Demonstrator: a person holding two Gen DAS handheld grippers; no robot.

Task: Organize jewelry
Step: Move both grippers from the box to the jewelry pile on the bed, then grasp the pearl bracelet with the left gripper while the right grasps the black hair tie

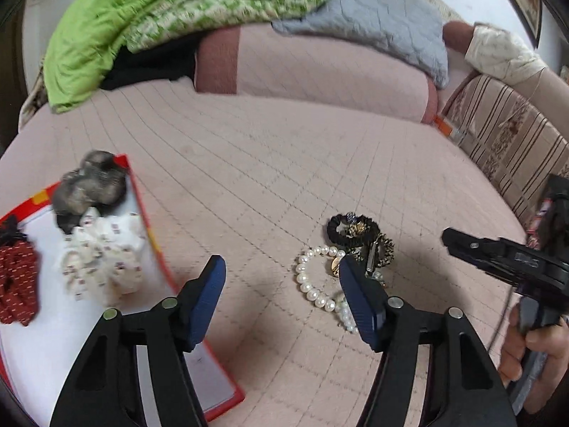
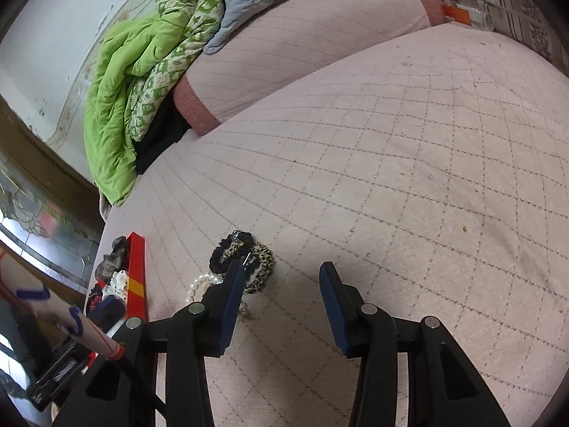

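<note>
- Jewelry and hair ties lie on a pink quilted bed (image 1: 270, 163), split into two groups, which suggests a sort partly done.
- At the near left sits a red-edged box (image 1: 149, 227) with a white floor. It already holds a red scrunchie (image 1: 17, 281), a white patterned scrunchie (image 1: 103, 259) and a grey fuzzy one (image 1: 89, 188) at its far end, so it seems to serve as the collecting place.
- Still loose on the bed, to the right of the box, are a pearl bracelet (image 1: 313, 281), a black scrunchie (image 1: 348, 229) and a leopard scrunchie (image 1: 386, 249), heaped so they touch. A small metal clip shows among them; what it is cannot be told.
- The left gripper (image 1: 282, 284) has its jaws spread wide and holds nothing. It hangs low between box and heap, its right finger covering part of the pearls.
- The right gripper (image 2: 281, 290) is also spread and empty. In its own view the heap lies just at its left finger, the leopard scrunchie (image 2: 261, 267) nearest, with pearls (image 2: 199, 286) behind that finger.
- In the left view the right gripper (image 1: 505, 252) comes in from the far right, held in a hand (image 1: 526, 341), aimed toward the heap.
- Judged from this, either gripper is placed to pick up a loose piece and carry it leftward to the box.
- A green quilt (image 1: 149, 10) and a grey pillow (image 1: 373, 17) are piled at the far side, well apart from the work.
</note>
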